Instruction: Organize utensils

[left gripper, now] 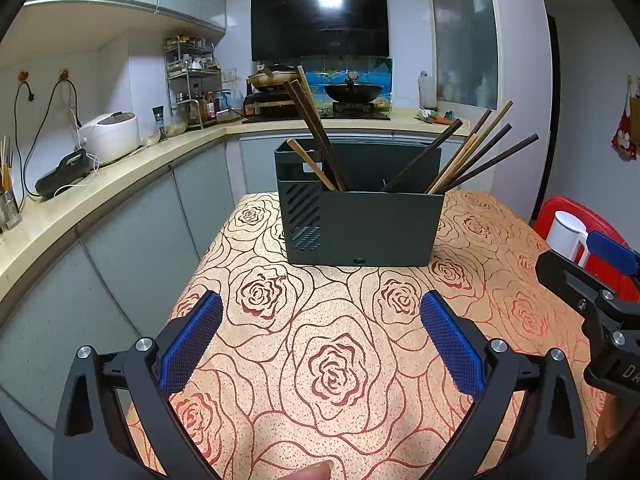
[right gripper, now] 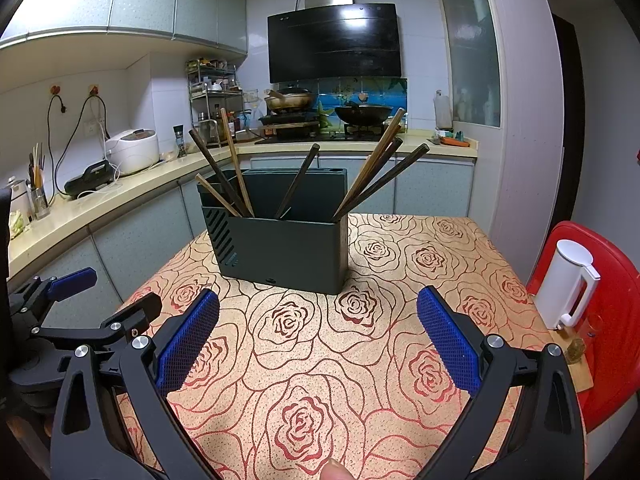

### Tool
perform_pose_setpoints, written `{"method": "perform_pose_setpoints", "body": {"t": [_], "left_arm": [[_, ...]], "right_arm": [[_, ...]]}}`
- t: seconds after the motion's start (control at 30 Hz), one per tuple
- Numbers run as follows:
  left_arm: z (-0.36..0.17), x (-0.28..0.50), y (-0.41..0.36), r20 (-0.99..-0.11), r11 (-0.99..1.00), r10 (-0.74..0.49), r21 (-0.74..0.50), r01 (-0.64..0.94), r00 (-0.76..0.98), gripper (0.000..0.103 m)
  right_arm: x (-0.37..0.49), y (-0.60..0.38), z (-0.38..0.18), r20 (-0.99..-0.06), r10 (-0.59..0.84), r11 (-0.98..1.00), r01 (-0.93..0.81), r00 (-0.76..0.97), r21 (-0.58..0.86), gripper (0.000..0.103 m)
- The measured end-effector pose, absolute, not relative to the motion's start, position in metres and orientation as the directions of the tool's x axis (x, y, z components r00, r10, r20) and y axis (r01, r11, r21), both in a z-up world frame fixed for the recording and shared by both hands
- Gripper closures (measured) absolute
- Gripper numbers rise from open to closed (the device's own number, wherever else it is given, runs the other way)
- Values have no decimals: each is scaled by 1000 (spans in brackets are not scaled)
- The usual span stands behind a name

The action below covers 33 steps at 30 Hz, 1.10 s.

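Note:
A dark grey utensil holder (left gripper: 372,228) stands on the rose-patterned table (left gripper: 332,360); it also shows in the right wrist view (right gripper: 288,252). Several wooden chopsticks (left gripper: 472,160) lean in it, some to the left (right gripper: 228,176) and some to the right (right gripper: 380,168). My left gripper (left gripper: 320,312) is open and empty, a short way in front of the holder. My right gripper (right gripper: 318,308) is open and empty, also in front of the holder. Each gripper shows at the edge of the other's view.
A white kettle (right gripper: 568,284) stands on a red stool (right gripper: 612,320) to the right of the table. A kitchen counter (left gripper: 120,172) with a rice cooker (left gripper: 110,136) runs along the left. A stove with a wok (right gripper: 362,114) is at the back.

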<state>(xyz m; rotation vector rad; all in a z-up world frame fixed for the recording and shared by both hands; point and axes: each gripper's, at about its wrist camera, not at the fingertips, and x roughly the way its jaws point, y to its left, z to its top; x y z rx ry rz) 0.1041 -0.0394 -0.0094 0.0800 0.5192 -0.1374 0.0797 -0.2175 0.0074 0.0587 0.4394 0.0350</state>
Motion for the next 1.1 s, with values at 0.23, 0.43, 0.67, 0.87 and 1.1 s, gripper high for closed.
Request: {"method": "perform_pose_setpoints", "body": {"t": [0.23,0.43,0.67,0.87,1.1], "left_arm": [[-9,104,-39,-504,988,-111,41,152,856,7],[-8,104,-39,-506,988,-111,39,152,855,7],[-8,105,-40,-509,988,-111,40,152,853,7],[-8,105,-40,-509,988,-110,39,151,854,7],[-9,105,-39,-509,988,-111,38,151,854,7]], "right_arm": [[79,-217,6,-425,48,998,-22,904,65,7],[80,-217,7,-426,47,998,-22,904,65,7],[80,-217,7,-425,47,998,-22,904,64,7],[80,-217,7,-426,47,998,-22,903,65,7],[79,-216,7,-425,47,998,-21,904,64,7]]}}
